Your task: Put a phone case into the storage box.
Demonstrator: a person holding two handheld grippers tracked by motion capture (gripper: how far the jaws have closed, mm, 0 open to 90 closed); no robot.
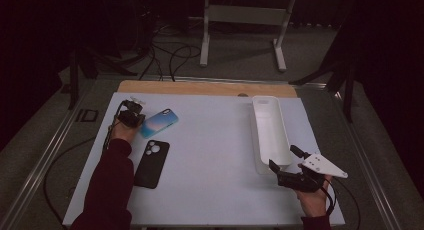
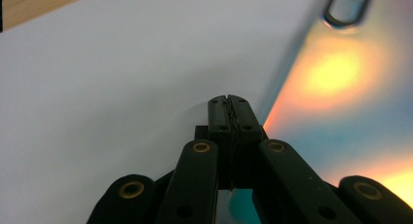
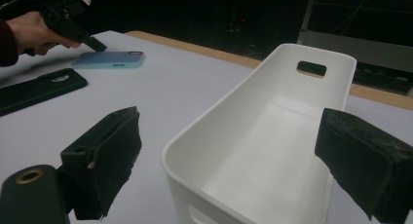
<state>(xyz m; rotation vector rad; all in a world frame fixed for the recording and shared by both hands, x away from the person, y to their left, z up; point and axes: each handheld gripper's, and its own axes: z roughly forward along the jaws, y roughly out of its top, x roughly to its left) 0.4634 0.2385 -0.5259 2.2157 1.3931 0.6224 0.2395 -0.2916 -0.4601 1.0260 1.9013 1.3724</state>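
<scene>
On table, left gripper point(image 1: 134, 116) closed beside blue phone case point(image 1: 159, 123), right gripper point(image 1: 280, 174) wide at white bin point(image 1: 270, 132)

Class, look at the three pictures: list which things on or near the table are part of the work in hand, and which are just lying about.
In the work:
- left gripper, jaws shut, at the blue phone case
- right gripper, jaws open, at the white bin

Lying about:
- black phone case
- cables on the floor
- white stand

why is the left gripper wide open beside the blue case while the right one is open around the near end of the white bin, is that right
Not quite: the left gripper is shut, jaws pressed together beside the blue case, as the left gripper view shows. The right gripper is indeed open around the near end of the white bin.
</scene>
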